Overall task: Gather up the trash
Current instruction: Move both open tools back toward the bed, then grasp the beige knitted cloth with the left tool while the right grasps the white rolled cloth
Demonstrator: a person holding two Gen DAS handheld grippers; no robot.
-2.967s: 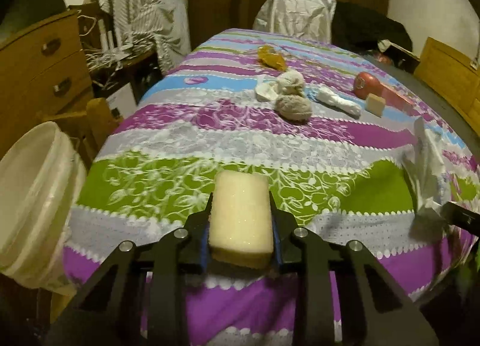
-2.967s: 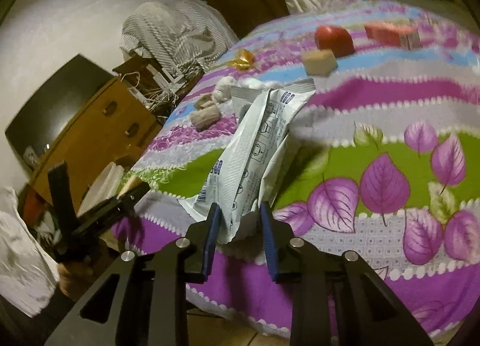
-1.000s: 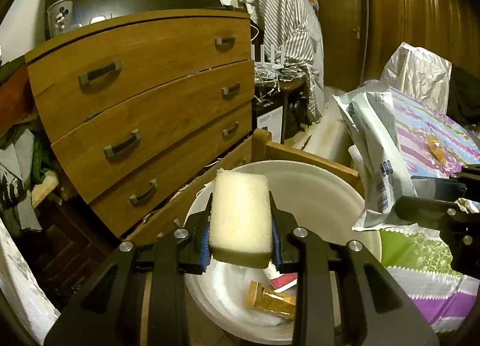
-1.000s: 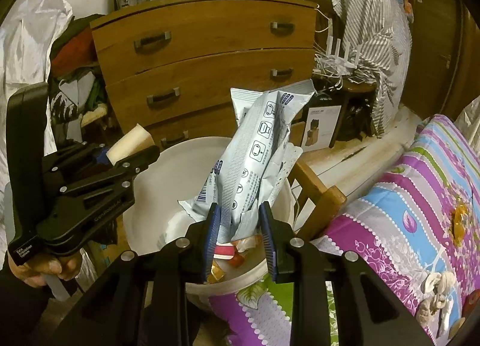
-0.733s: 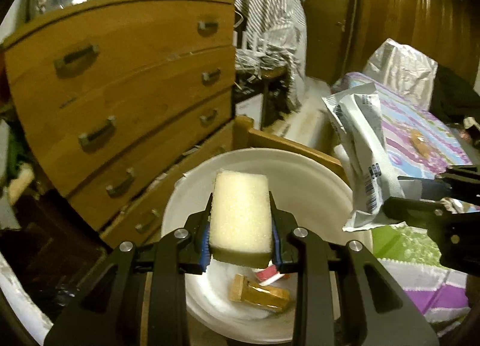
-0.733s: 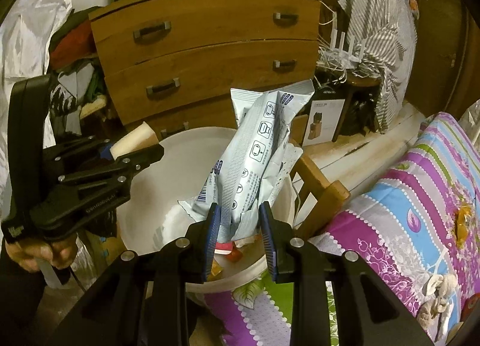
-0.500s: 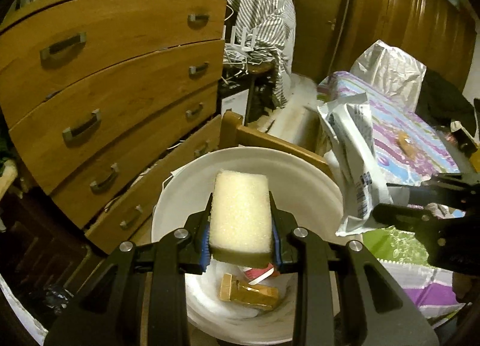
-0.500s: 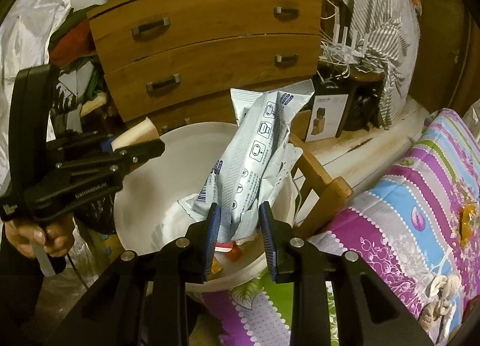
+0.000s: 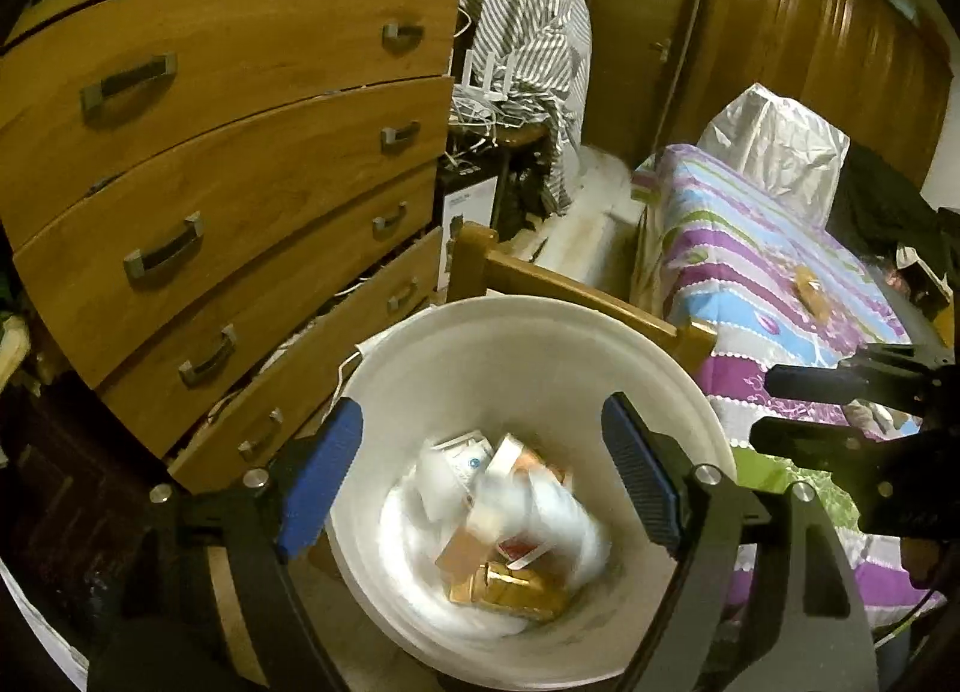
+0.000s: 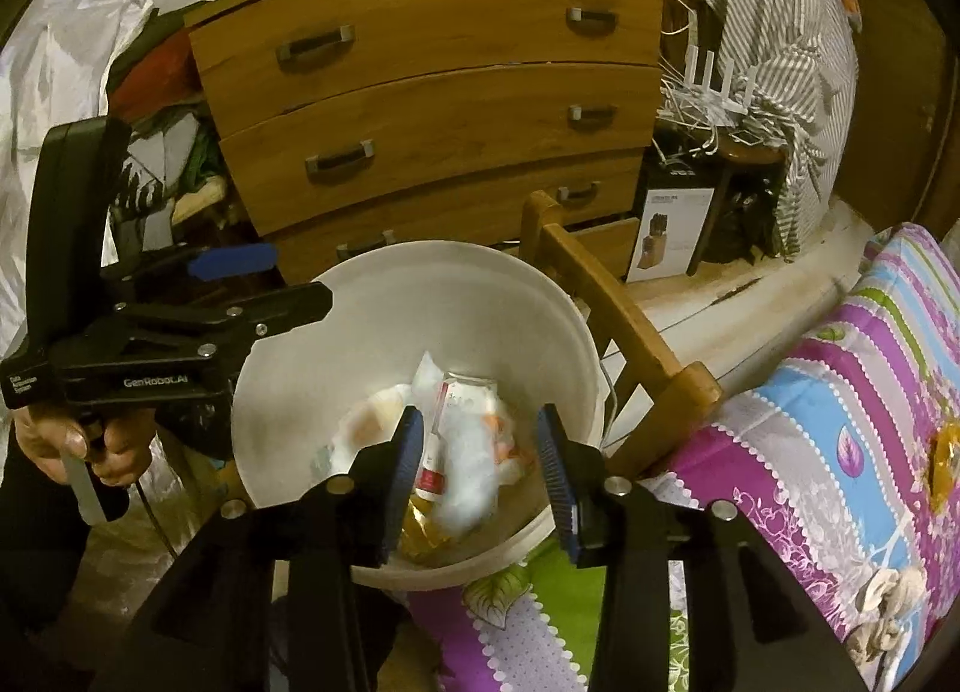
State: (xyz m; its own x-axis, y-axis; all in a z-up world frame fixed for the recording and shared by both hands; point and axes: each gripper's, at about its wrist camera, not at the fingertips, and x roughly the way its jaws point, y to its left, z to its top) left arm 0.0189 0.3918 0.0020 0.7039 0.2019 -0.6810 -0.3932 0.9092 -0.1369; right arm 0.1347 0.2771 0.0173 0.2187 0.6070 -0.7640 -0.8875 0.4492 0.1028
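White bucket sits directly below both tools, holding a blurred heap of wrappers: white plastic, orange-gold packet, red-white bits. Left gripper jaws spread wide, nothing between them; right gripper likewise parted and empty. Only the right view shows the hand on the left tool; only the left view shows the silver bag past the bedspread.

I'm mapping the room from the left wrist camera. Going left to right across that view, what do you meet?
Wooden dresser → white trash bucket, under the open left gripper → right gripper → bed with the striped floral cover.
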